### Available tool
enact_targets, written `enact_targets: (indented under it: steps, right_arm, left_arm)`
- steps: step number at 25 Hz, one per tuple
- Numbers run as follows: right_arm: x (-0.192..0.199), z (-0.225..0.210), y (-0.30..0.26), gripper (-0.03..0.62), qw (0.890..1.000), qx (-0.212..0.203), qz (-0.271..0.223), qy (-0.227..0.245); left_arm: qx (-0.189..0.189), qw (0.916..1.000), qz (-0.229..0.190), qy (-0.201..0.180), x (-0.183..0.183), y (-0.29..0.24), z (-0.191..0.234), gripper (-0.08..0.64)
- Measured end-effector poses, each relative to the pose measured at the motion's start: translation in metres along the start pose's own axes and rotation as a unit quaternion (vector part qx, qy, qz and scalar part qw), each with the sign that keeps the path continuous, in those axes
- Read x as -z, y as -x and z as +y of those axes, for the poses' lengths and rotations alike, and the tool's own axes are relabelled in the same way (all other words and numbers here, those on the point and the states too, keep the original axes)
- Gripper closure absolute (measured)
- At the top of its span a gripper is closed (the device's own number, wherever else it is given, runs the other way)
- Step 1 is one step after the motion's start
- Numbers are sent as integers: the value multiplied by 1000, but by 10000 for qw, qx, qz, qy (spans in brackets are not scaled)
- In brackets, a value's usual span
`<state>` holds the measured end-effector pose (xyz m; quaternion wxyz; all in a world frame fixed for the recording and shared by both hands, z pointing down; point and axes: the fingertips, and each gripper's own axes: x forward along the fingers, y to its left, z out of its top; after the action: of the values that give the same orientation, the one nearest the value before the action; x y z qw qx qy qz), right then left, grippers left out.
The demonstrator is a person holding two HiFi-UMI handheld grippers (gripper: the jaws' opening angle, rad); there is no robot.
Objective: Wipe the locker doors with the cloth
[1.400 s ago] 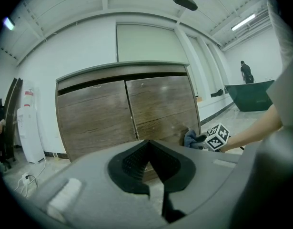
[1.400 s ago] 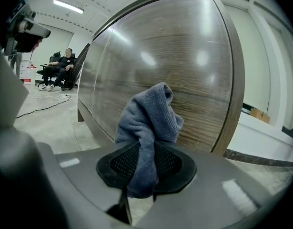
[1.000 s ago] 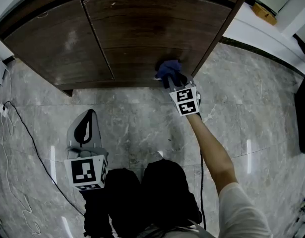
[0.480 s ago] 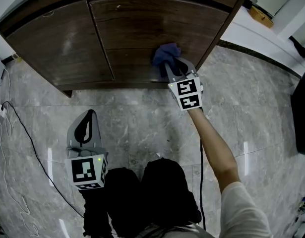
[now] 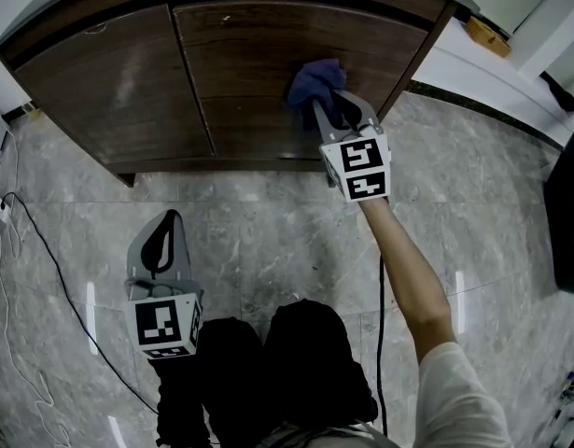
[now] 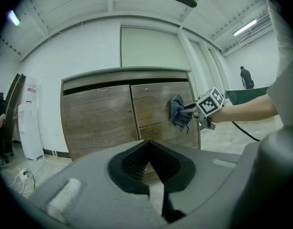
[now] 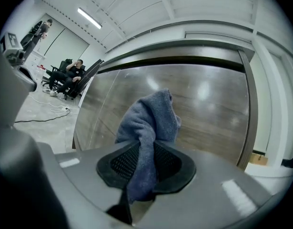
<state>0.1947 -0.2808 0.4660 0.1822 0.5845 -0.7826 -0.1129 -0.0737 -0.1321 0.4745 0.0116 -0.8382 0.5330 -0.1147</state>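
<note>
A low brown wooden locker has two doors, the left door (image 5: 109, 82) and the right door (image 5: 268, 54). My right gripper (image 5: 326, 103) is shut on a blue cloth (image 5: 315, 80) and presses it against the right door's upper right part. In the right gripper view the cloth (image 7: 148, 128) hangs between the jaws in front of the door (image 7: 208, 109). My left gripper (image 5: 159, 250) hangs low over the floor, away from the locker, jaws shut and empty. From the left gripper view, the cloth (image 6: 178, 112) and right gripper (image 6: 191, 109) show against the right door (image 6: 158, 109).
Grey marble floor (image 5: 268, 241) lies in front of the locker. A black cable (image 5: 44, 250) trails over the floor at the left. A white wall (image 5: 492, 73) flanks the locker's right side. People sit far off (image 7: 72, 70) in the right gripper view.
My right gripper has slid the cloth upward along the right door, from near its bottom edge to higher up. The left gripper has stayed put.
</note>
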Motion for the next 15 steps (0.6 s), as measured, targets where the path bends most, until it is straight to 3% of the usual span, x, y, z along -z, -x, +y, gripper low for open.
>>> enact_targets:
  steps: [15]
  right_arm:
    - [-73, -24, 6, 506, 9979, 214, -549, 253]
  left_arm:
    - [-1, 10000, -85, 6, -6, 6, 1, 560]
